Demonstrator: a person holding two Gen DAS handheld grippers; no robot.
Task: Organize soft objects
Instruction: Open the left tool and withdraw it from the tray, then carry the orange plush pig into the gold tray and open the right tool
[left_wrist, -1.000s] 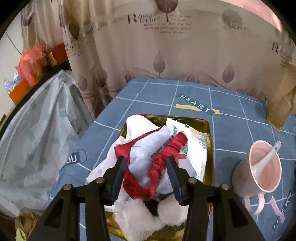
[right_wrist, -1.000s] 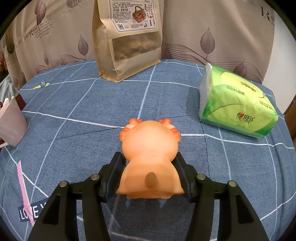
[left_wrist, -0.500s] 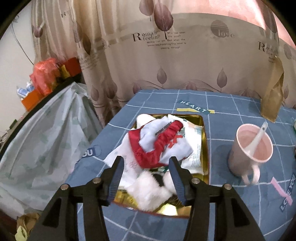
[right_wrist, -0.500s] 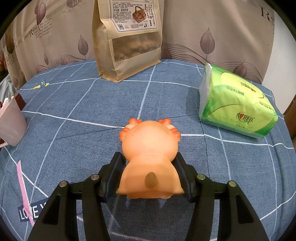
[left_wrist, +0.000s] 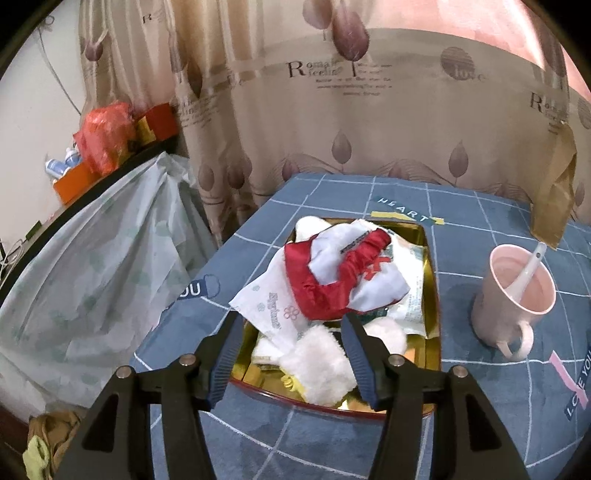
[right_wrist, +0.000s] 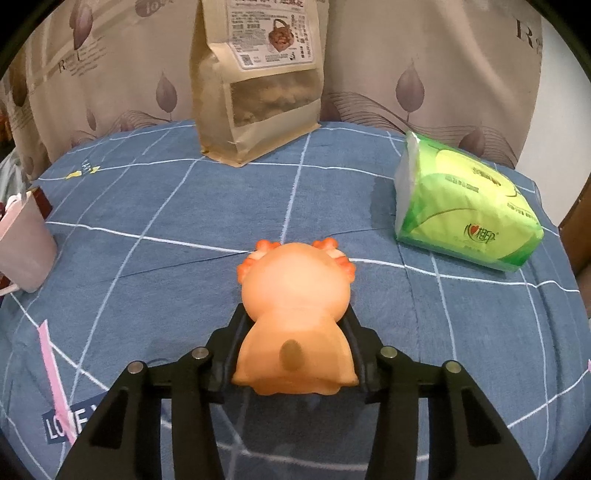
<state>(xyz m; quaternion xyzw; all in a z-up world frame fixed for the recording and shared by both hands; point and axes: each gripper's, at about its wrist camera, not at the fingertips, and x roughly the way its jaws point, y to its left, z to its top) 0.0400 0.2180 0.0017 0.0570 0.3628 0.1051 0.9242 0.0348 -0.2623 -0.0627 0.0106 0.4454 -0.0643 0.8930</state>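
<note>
A gold tray (left_wrist: 431, 258) on the blue checked tablecloth holds a red-and-white cloth (left_wrist: 332, 280), a white tissue packet (left_wrist: 271, 304) and white plush (left_wrist: 319, 363). My left gripper (left_wrist: 291, 319) hovers at the tray's near end. Its jaws are opening and nothing is pressed between them. In the right wrist view an orange squishy animal toy (right_wrist: 295, 284) sits on the cloth with its back to me. The jaws of my right gripper (right_wrist: 294, 311) are closing, and both fingers press on the toy's lower sides.
A pink mug (left_wrist: 517, 295) with a white spoon stands right of the tray, and a brown paper bag (right_wrist: 258, 81) at the back. A green tissue pack (right_wrist: 465, 214) lies right of the toy. A plastic-covered bulk (left_wrist: 92, 277) sits past the table's left edge.
My left gripper opened off the red-and-white cloth and drew back from the tray; the cloth stayed in it. The right jaws closed tighter on the orange toy.
</note>
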